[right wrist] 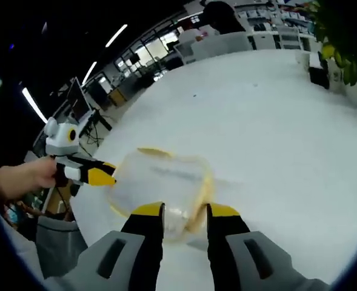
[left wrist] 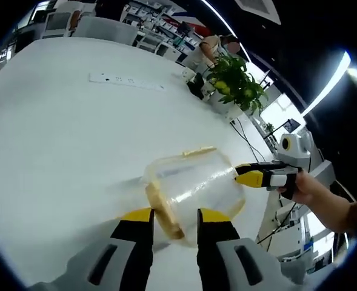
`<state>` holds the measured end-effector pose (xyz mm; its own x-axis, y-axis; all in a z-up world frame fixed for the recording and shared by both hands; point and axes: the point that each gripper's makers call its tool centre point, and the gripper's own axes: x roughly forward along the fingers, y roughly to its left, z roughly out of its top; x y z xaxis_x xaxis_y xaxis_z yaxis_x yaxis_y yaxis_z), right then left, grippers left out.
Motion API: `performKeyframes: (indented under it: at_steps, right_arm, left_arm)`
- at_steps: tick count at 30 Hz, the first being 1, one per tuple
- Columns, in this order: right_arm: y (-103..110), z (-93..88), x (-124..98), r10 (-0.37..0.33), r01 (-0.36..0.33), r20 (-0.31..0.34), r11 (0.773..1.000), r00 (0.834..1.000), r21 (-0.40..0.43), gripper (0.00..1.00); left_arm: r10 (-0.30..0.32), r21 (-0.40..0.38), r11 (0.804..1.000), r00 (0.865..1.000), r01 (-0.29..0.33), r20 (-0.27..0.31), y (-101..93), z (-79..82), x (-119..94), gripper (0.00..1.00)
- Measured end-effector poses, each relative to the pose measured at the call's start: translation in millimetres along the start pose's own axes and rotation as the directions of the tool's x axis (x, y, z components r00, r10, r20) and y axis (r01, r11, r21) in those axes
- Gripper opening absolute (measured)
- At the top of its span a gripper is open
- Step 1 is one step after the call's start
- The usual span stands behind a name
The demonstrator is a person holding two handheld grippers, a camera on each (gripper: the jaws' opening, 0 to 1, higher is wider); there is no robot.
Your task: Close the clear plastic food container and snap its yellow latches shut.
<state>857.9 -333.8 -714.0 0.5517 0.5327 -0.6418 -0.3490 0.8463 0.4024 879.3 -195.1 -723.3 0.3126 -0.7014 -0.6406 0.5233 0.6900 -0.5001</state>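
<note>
We are in a big open office with dark ceiling and long strip lights, and the work happens on a wide white desk (left wrist: pixel 57 139). Nearest in the left gripper view, the left gripper (left wrist: pixel 174 213) has its yellow-tipped jaws narrow, standing on the two sides of one yellow latch (left wrist: pixel 163 209) on the near edge of the clear plastic food container (left wrist: pixel 193 191). Whether they really press the latch or only frame it, I cannot tell. The container lies on the desk near its edge, between the two tools. Its lid seems already on, though the clear plastic makes this hard to judge. From the opposite side, in the right gripper view, the right gripper (right wrist: pixel 185 210) has its jaws narrow too, around the container rim with a yellow latch (right wrist: pixel 203 188) just beside them; its tip touches the far side of the container.

In my opinion the step in hand is snapping the latches. The next move calls for one tool holding the box steady while the other pushes a latch down to the wall until it clicks. Further behind are a white power strip (left wrist: pixel 126 81), a green plant (left wrist: pixel 239 82) and office furniture.
</note>
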Motion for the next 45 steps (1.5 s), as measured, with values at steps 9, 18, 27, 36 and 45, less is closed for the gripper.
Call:
performKeyframes:
  at_steps: [9, 18, 27, 36, 45]
  right_arm:
    - [2, 19.2, -8, 0.0, 0.004, 0.05, 0.997, 0.999, -0.08, 0.24]
    - [20, 16.6, -3, 0.075, -0.067, 0.032, 0.978, 0.997, -0.197, 0.2]
    - [30, 14.4, 0, 0.108, -0.101, 0.009, 0.958, 0.994, -0.268, 0.18]
    - [38, 10.7, 6, 0.142, -0.144, -0.027, 0.945, 0.99, -0.294, 0.14]
    - [43, 9.6, 12, 0.159, -0.166, -0.049, 0.936, 0.986, -0.309, 0.13]
  left_arm:
    - [0.014, 0.084, 0.996, 1.0, -0.016, 0.026, 2.2, 20.7, -10, 0.18]
    - [-0.006, 0.312, 0.95, 1.0, 0.012, -0.019, -16.7, 29.1, -3, 0.18]
    - [-0.042, 0.424, 0.903, 0.996, 0.07, -0.076, -31.3, 32.0, 9, 0.16]
    - [-0.101, 0.536, 0.827, 0.982, 0.171, -0.158, -54.9, 29.4, 26, 0.15]
    - [-0.11, 0.59, 0.777, 0.971, 0.217, -0.212, -63.7, 28.8, 44, 0.15]
